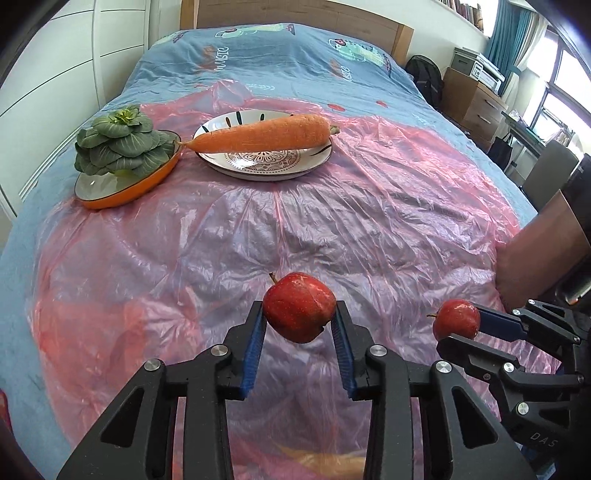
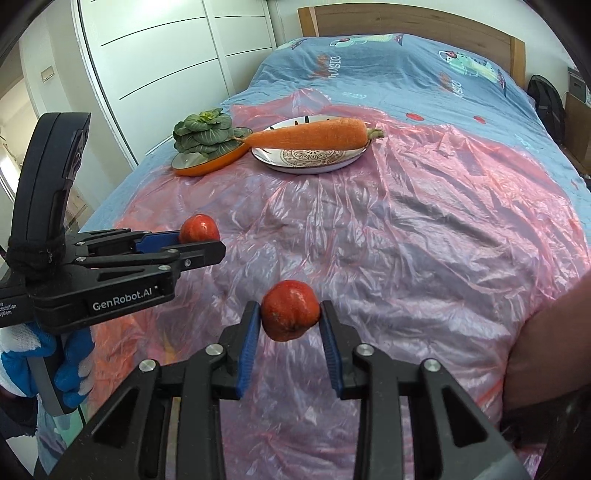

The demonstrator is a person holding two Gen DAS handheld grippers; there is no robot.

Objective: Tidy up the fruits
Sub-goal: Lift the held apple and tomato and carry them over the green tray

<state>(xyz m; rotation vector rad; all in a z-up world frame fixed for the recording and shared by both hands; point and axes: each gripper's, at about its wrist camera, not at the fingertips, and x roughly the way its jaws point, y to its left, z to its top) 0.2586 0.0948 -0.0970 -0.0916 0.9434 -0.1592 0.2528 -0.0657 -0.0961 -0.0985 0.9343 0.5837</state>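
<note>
My left gripper (image 1: 300,308) is shut on a red apple with a stem (image 1: 297,295) and holds it clear of the pink sheet. Seen from the right wrist, the left gripper (image 2: 201,242) has that apple (image 2: 199,227) at its tips. My right gripper (image 2: 290,308) is shut on a second red apple (image 2: 290,299), also lifted. In the left wrist view the right gripper (image 1: 458,325) and its apple (image 1: 456,317) are close on the right. Farther up the bed, a carrot (image 1: 258,138) lies across a patterned plate (image 1: 258,162), and leafy greens (image 1: 118,144) sit in an orange dish (image 1: 122,192).
A crinkled pink plastic sheet (image 2: 406,229) covers a blue bedspread (image 2: 388,66). White wardrobe doors (image 2: 166,55) stand to the left, a wooden headboard (image 1: 295,18) at the far end. A gloved hand (image 2: 70,369) holds the left gripper; a forearm (image 2: 546,350) is at the right.
</note>
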